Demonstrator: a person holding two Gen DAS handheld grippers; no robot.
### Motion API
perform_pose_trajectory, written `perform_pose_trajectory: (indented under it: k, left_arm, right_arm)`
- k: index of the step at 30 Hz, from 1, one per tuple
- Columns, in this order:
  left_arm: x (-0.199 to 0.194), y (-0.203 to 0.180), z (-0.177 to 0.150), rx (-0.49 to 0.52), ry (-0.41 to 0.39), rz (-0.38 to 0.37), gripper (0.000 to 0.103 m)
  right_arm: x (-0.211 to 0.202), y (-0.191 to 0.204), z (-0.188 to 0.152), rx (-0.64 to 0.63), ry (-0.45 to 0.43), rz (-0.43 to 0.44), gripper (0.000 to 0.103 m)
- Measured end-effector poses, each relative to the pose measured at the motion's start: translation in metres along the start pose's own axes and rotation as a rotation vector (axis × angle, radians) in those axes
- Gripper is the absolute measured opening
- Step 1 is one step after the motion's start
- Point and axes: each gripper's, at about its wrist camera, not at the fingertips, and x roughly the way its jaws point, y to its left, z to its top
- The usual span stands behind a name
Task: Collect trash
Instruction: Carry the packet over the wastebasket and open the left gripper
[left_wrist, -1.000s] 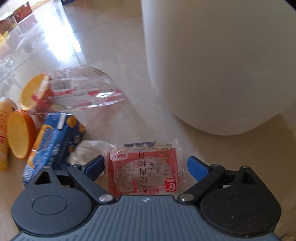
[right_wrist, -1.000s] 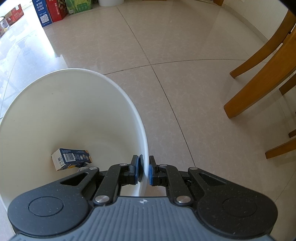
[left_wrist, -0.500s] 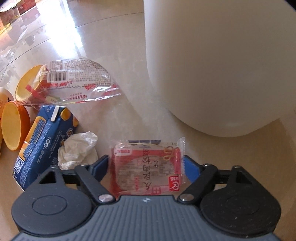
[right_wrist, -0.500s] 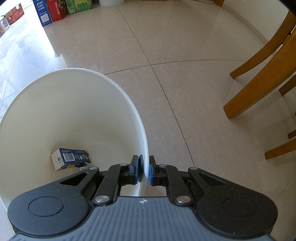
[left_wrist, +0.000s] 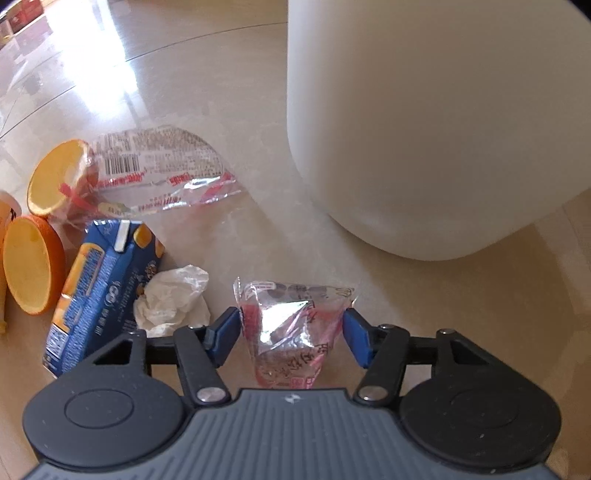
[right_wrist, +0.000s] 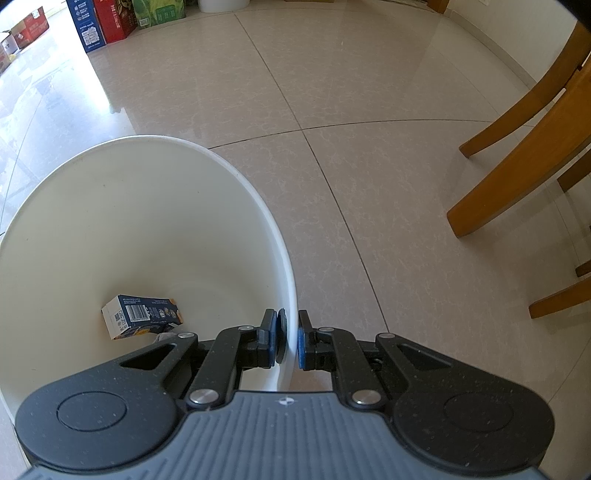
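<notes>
A red snack packet (left_wrist: 288, 343) lies on the tiled floor just in front of the white trash bin (left_wrist: 424, 129). My left gripper (left_wrist: 291, 321) points steeply down over it with its jaws closing. Both blue pads press the packet's sides, and the film has buckled up between them. In the right wrist view my right gripper (right_wrist: 290, 339) is shut on the rim of the white bin (right_wrist: 258, 206), one pad inside and one outside. A blue carton (right_wrist: 142, 315) lies at the bottom of the bin.
Left of the packet lie a crumpled tissue (left_wrist: 173, 299), a blue drink carton (left_wrist: 99, 291), a clear printed wrapper (left_wrist: 162, 173) and two orange cups (left_wrist: 27, 273). Wooden chair legs (right_wrist: 517, 166) stand right of the bin. Cardboard boxes (right_wrist: 107, 18) line the far wall.
The left jaws have come together on the red packet, which went from flat to buckled. The right gripper and bin have not moved.
</notes>
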Motion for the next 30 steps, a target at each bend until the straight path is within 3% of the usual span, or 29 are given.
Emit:
perform_pose_trajectory:
  k: [7, 15, 17, 25, 30]
  left_arm:
    - [-0.024, 0.009, 0.025, 0.098, 0.029, -0.052, 0.06]
    - [-0.097, 0.032, 0.045, 0.193, 0.037, -0.075, 0.06]
    - [-0.13, 0.034, 0.049, 0.224, 0.029, -0.067, 0.06]
    - [-0.219, 0.041, 0.099, 0.244, -0.046, -0.07, 0.06]
    - [-0.27, 0.025, 0.139, 0.278, -0.151, -0.105, 0.061]
  right_arm:
    - [0.0, 0.0, 0.001, -0.002, 0.001, 0.0, 0.013]
    - [0.0, 0.001, 0.002, -0.007, 0.005, -0.005, 0.013]
    - [0.0, 0.002, 0.002, -0.011, 0.006, -0.013, 0.013]
    - [0.0, 0.002, 0.002, -0.006, 0.011, -0.02, 0.014]
    - [-0.001, 0.002, 0.002, -0.009, 0.008, -0.02, 0.014]
